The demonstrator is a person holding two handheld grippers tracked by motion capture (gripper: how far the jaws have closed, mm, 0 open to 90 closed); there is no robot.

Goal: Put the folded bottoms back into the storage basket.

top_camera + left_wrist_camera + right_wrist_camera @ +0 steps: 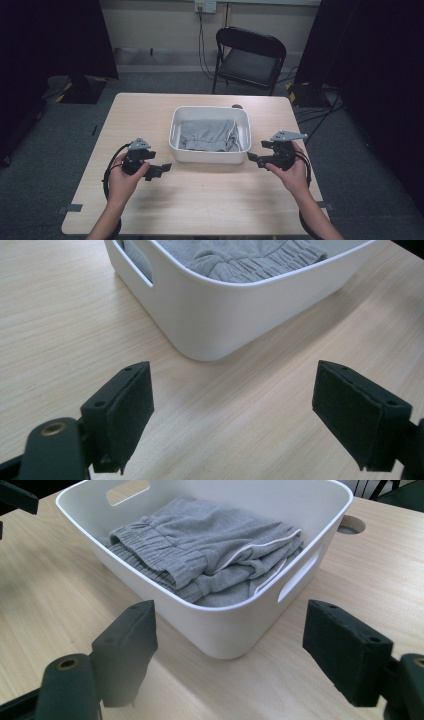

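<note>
A white plastic tub [208, 155] stands in the middle of the wooden table [200, 200], with a folded grey garment [207, 134] lying inside it. My left gripper [161, 169] hovers just off the tub's near left corner [210, 347], jaws open, nothing between them. My right gripper [256, 151] is level with the tub's near right corner [227, 645], also open and empty. The grey garment [210, 555] has a ribbed waistband and white piping, and a slice of that garment [240, 257] shows over the rim in the left gripper view.
A black folding chair [250, 57] stands beyond the table's far edge. Dark curtains hang at both sides of the room. A round cable hole [351, 525] sits in the tabletop behind the tub. Bare wood stretches in front of the tub [200, 190].
</note>
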